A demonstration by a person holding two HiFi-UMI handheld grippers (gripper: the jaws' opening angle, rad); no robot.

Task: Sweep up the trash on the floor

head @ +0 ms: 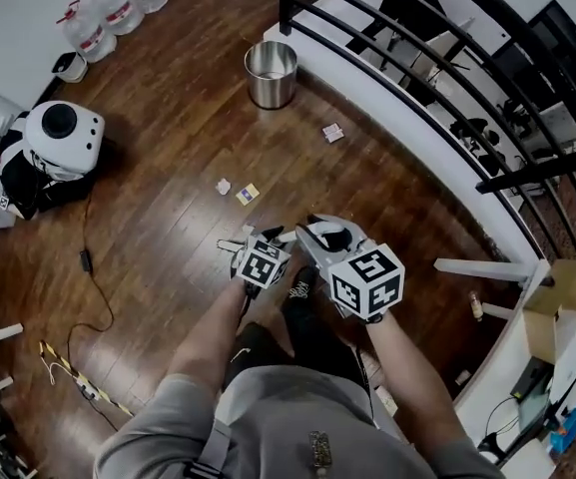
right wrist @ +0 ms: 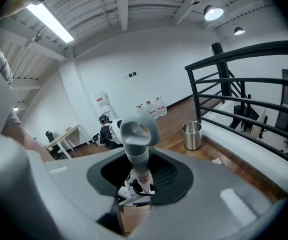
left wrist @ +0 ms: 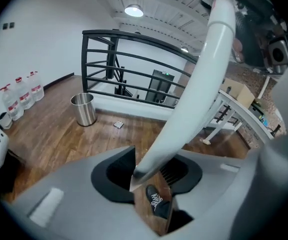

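At the far left of the head view a row of water bottles (head: 118, 6) stands against the wall. Below them a white domed machine (head: 63, 136) sits on the wooden floor (head: 158, 228), and a black cable (head: 90, 277) trails across the boards near it. Three scraps of trash lie further in. A small white scrap (head: 224, 186) and a yellow scrap (head: 248, 194) sit just beside each other, ahead of the person's hands. A pale scrap (head: 333, 133) lies well apart from them, near the white base of the railing. A metal bin (head: 271, 73) stands upright beyond the scraps, close to the railing's end post. The left tongs (left wrist: 152, 184) are pinched on a white handle (left wrist: 196, 89) that slants up and to the right through the left gripper view. Through the gap beneath the handle a black shoe (left wrist: 156, 200) with white laces shows on the floor. The right tongs (right wrist: 136, 181) are pinched on a grey handle (right wrist: 139, 144) that stands between them and ends in a loop. The handle carries a red and white band lower down, and a white part below that is too unclear to tell what it is. In the head view both sets of tongs are held close together in front of the person's body. The black railing (head: 447, 78) curves along the right side. A cardboard box (head: 555, 302) sits on the lower level at the far right.
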